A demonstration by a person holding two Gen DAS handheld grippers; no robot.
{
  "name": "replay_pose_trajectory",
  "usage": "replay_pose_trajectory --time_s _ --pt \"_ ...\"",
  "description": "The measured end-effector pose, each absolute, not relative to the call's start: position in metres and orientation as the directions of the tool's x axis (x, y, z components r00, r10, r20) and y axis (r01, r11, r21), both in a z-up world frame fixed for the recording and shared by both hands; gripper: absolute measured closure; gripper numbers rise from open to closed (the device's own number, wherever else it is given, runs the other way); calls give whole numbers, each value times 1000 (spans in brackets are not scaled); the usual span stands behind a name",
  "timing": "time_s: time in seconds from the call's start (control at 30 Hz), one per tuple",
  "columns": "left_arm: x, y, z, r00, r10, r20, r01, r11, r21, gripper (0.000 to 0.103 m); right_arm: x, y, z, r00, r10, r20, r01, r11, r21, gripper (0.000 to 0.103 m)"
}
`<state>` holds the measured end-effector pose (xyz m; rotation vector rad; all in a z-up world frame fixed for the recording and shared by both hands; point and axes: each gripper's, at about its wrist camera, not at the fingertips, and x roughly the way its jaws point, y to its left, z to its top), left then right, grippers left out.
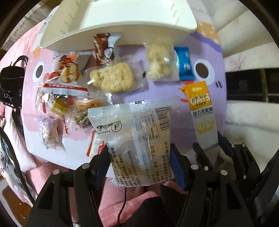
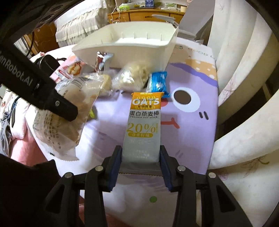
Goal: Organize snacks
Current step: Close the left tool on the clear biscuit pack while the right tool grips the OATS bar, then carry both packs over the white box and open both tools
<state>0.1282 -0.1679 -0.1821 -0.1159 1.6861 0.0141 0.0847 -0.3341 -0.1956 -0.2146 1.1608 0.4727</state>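
My left gripper (image 1: pixel 139 152) is shut on a clear snack packet (image 1: pixel 137 139) with printed text and holds it above the bed; the packet also shows in the right wrist view (image 2: pixel 69 111). My right gripper (image 2: pixel 140 153) is shut on an orange-and-white oat bar (image 2: pixel 143 125), which also shows in the left wrist view (image 1: pixel 202 111). A white plastic bin (image 2: pixel 132 43) stands behind the snacks, open and empty as far as I see. Several loose snacks lie in front of it: a rice cracker (image 1: pixel 113 76), a blue packet (image 1: pixel 184 63), a clear puffed-snack bag (image 1: pixel 159 61).
The snacks lie on a purple and pink cartoon blanket (image 2: pixel 191 122). More wrapped snacks (image 1: pixel 66 73) lie at the left. A black bag (image 1: pixel 10 82) sits at the far left. White cushions (image 2: pixel 244 87) rise at the right. A wooden dresser (image 2: pixel 148 15) stands behind.
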Motion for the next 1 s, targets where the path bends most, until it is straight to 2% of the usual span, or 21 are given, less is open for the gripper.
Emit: replay_pose_trajectory --time_s 0.57,1.0 --pt "173 -127 -105 77 -86 -993 -46 995 -89 40 122 -312 -127 446 301 -843 -441 894 86 60" --pt "244 -73 -67 229 -107 -968 3 994 -109 40 182 -278 -100 540 245 -805 -373 927 32 60"
